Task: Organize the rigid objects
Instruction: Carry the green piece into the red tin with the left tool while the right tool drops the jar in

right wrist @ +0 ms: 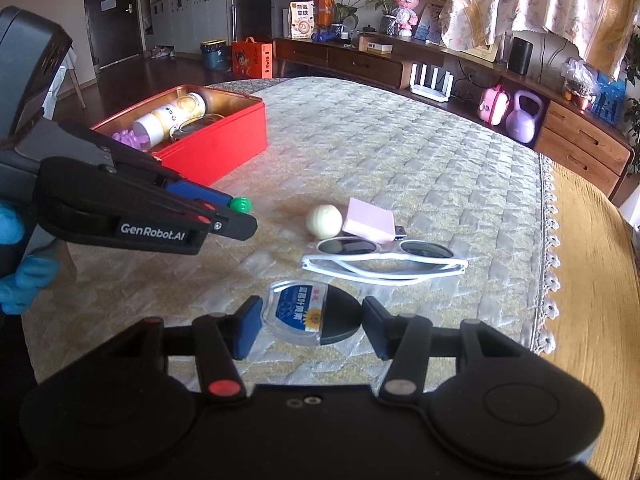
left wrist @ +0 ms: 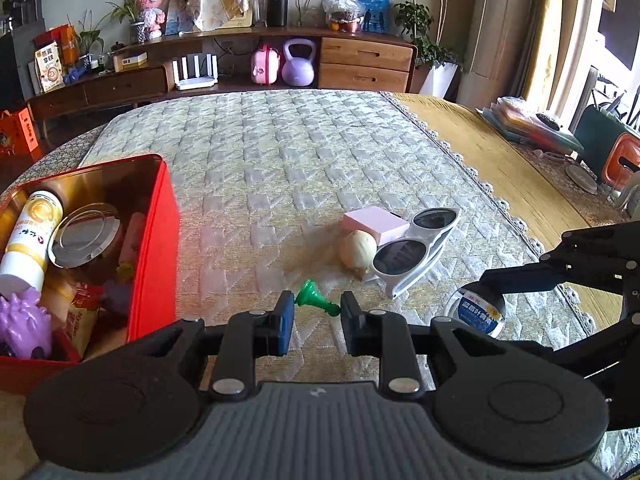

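A small green plastic piece [left wrist: 316,298] lies on the quilted mat between the fingers of my left gripper [left wrist: 317,312], which touch or nearly touch its ends; it also shows in the right wrist view [right wrist: 241,204]. My right gripper [right wrist: 312,326] has its fingers on both sides of a round clear container with a blue label and black lid [right wrist: 310,316], also in the left wrist view [left wrist: 478,310]. White sunglasses [right wrist: 384,258], a pink block [right wrist: 370,222] and a cream ball [right wrist: 324,221] lie beyond. A red tin box [left wrist: 152,240] stands at the left.
The red box [right wrist: 224,136] holds a white-and-yellow bottle [left wrist: 30,236], a round metal lid [left wrist: 86,234] and a purple spiky toy [left wrist: 24,326]. The mat's lace edge [right wrist: 548,240] runs along the right over a yellow wooden table. A wooden sideboard [left wrist: 360,60] stands behind.
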Demonstrator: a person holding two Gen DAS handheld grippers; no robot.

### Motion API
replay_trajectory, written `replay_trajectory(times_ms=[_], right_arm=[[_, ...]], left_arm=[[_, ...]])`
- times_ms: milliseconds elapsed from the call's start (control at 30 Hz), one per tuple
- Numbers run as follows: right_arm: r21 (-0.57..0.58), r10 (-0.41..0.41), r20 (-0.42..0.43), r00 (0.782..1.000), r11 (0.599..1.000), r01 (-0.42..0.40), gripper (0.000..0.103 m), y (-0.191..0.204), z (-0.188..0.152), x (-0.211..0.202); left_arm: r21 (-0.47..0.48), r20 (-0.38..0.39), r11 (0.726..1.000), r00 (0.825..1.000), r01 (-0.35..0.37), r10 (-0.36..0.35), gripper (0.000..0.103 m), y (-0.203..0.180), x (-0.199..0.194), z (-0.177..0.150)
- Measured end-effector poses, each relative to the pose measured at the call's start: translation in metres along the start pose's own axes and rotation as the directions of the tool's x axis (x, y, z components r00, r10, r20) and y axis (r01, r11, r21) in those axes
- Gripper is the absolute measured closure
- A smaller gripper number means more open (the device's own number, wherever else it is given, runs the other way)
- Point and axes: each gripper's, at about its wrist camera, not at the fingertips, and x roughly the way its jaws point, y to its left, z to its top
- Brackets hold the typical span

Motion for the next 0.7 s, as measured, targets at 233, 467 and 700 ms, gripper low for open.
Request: replay_trajectory(times_ms=[233,467,700], right_arm=[[-0.02,0.004,0.023,1.0,1.0,-0.003,0.049,0.017,0.016,-0.023],[-0.055,0.015,0.055,0.998,0.998,-0.012,0.049,0.039,0.036,-0.039],[-0.096,0.036,0.086,0.996,0.995,-0.028,0.049,0.063,0.059,-0.043]], left_arm=[[-0.043,0.014,0.999,1.0,0.004,-0.004,0.079,0.016,-0.034,0.006],[-0.056,0.046,0.998,0.999,-0.018,0.021,0.079,0.035,-0.065,0.008],[-0.081,0.077,0.996,0.996,-0.045,0.051,0.079,0.058,-0.089,0.011]])
